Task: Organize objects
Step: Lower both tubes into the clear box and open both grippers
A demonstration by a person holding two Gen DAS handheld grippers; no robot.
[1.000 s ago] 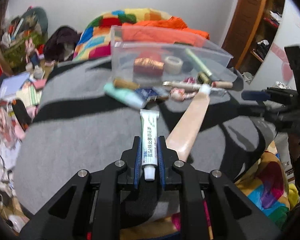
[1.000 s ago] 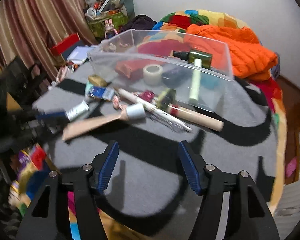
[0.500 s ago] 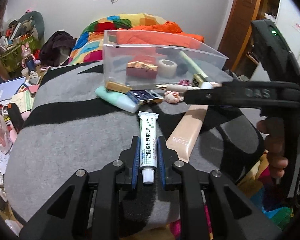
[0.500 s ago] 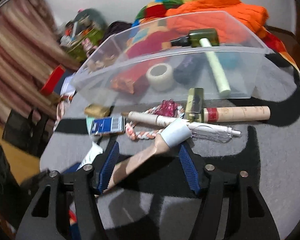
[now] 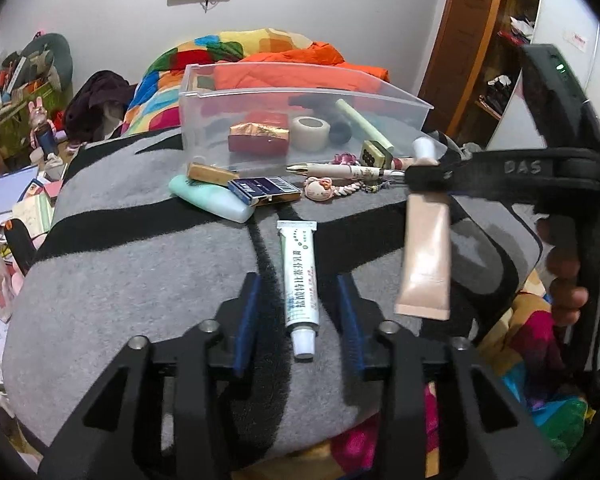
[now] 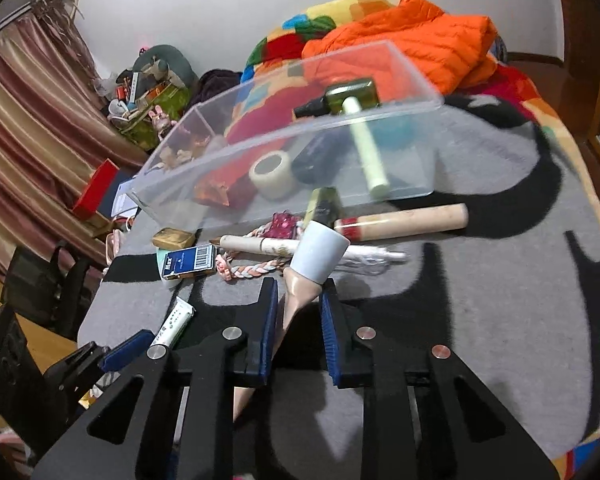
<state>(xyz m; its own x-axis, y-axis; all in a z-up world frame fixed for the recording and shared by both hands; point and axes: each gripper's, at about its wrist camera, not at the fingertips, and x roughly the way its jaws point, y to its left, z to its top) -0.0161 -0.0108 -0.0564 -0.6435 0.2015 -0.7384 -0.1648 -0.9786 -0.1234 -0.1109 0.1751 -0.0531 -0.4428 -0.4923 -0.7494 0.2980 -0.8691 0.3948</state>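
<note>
Item one: the left tongs, whose jaws have just been opening; we find them parted, with the small white ointment tube with green print lying loose between them on the grey blanket with black bands, touching neither pad.

Item two: the right tongs, whose jaws have just been closing; we see them clamped on the beige squeeze tube with a white cap just below the cap. In the left wrist view this tube hangs cap up from those tongs, its crimped end clear of the blanket.

Item three: the clear plastic rectangular bin, standing on the blanket at the far side. Within it we list a red and gold foil packet, a roll of white tape, a pale green stick and a dark olive bottle.

Item four: loose things on the blanket just in front of the bin: a mint green tube, a small gold block, a blue box with a barcode, a cream pen, a pink cat charm on a braided cord and a wooden handle with a red band.

Item five: a person's fingers, wrapped round the right tongs' grip.
</note>
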